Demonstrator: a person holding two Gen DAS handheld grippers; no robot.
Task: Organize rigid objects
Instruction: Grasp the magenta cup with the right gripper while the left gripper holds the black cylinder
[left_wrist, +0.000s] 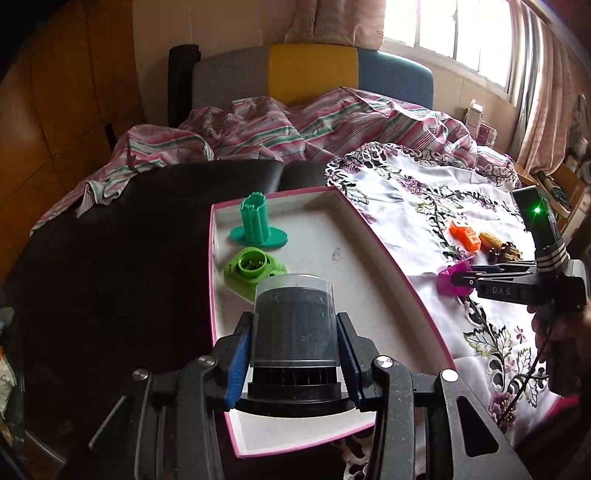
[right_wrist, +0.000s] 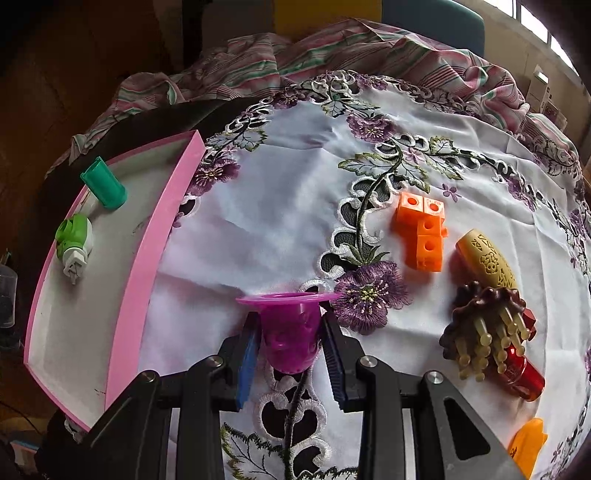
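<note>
My left gripper (left_wrist: 293, 350) is shut on a black cylinder with a clear cap (left_wrist: 294, 325), held over the near part of the pink-rimmed white tray (left_wrist: 369, 236). In that tray stand a teal flanged piece (left_wrist: 256, 225) and a light green piece (left_wrist: 251, 271). My right gripper (right_wrist: 290, 354) is shut on a magenta flanged cup (right_wrist: 290, 328) above the embroidered white cloth (right_wrist: 295, 177). In the left wrist view the right gripper (left_wrist: 461, 280) with the magenta cup (left_wrist: 448, 282) hangs to the right of the tray.
On the cloth lie an orange block cluster (right_wrist: 423, 232), a cream carved cylinder (right_wrist: 485, 264), a dark brown flower-shaped piece with pegs (right_wrist: 480, 325) over a red cylinder (right_wrist: 524, 376), and an orange piece (right_wrist: 526, 443). A striped sheet (left_wrist: 258, 125) lies bunched beyond.
</note>
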